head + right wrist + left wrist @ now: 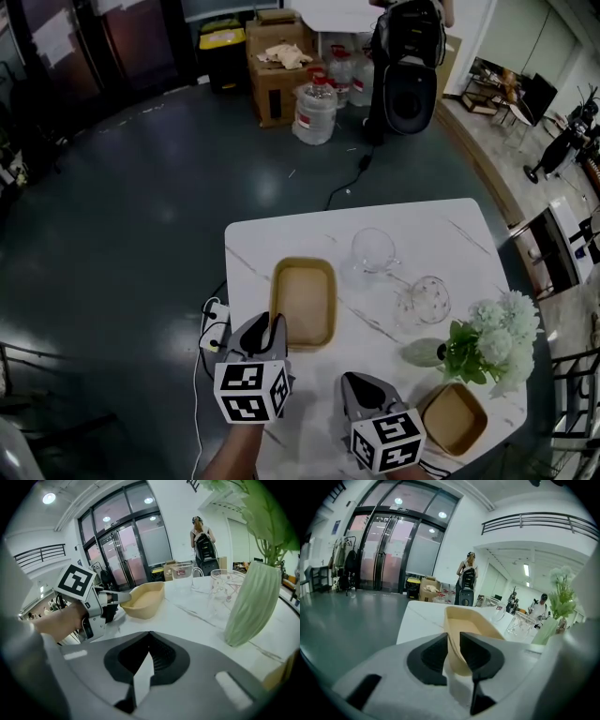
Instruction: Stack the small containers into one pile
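The left tongs [273, 325] gaped astride the six-o'clock rim of the tan tray [304, 305], probably light and stiff; the right tongs [361, 384] were closed, empty.

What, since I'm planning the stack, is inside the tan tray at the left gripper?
Nothing visible: the tan tray shows a bare floor in the head view. The left gripper straddles its near wall, covering a small strip there.
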The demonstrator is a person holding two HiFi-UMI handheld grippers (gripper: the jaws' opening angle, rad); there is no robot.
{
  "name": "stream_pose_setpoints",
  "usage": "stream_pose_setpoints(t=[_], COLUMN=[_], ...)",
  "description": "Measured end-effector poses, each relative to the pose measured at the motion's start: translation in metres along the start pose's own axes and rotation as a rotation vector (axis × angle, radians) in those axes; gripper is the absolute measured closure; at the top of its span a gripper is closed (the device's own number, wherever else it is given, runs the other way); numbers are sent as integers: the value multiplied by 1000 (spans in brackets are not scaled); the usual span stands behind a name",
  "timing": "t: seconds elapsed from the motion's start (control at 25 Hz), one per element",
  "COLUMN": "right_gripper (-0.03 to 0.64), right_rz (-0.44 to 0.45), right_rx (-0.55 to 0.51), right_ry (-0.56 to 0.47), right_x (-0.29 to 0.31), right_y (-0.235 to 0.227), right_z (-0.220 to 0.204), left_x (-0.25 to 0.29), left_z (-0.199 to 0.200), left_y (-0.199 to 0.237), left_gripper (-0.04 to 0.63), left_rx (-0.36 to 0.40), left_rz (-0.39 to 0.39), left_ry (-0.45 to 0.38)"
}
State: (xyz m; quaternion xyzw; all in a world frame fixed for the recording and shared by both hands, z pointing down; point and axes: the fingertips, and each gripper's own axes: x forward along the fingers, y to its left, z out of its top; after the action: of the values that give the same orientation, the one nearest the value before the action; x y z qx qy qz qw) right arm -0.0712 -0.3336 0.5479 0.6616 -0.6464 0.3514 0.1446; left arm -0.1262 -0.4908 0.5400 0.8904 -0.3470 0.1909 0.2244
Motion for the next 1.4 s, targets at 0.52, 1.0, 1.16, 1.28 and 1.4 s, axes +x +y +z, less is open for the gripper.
stream_pose_setpoints(t=[0.52,1.0,1.16,1.28,1.4], right_gripper=[617,617,618,617,618], right_rz=[10,77,96,105,108], right_rx=[8,-16,-25,-35,-36], right_ry=[-12,-79,-95,-105,-116], right_x=[-3,-40,-61,-79,-96], right_y=[-1,4,5,5,2], right_z=[-1,7,2,-4,-11], left_x=[-3,-51,-75,-92,-109], left_z=[-3,-2,-9,-13,-17], left_y=[-1,-32,-47,-59,-71], left_gripper=[577,580,580,580,580], left_rx=[51,66,56,51,41], left_rz=[48,89,106,117,126], left_ry=[20,-35,-52,-67,-83])
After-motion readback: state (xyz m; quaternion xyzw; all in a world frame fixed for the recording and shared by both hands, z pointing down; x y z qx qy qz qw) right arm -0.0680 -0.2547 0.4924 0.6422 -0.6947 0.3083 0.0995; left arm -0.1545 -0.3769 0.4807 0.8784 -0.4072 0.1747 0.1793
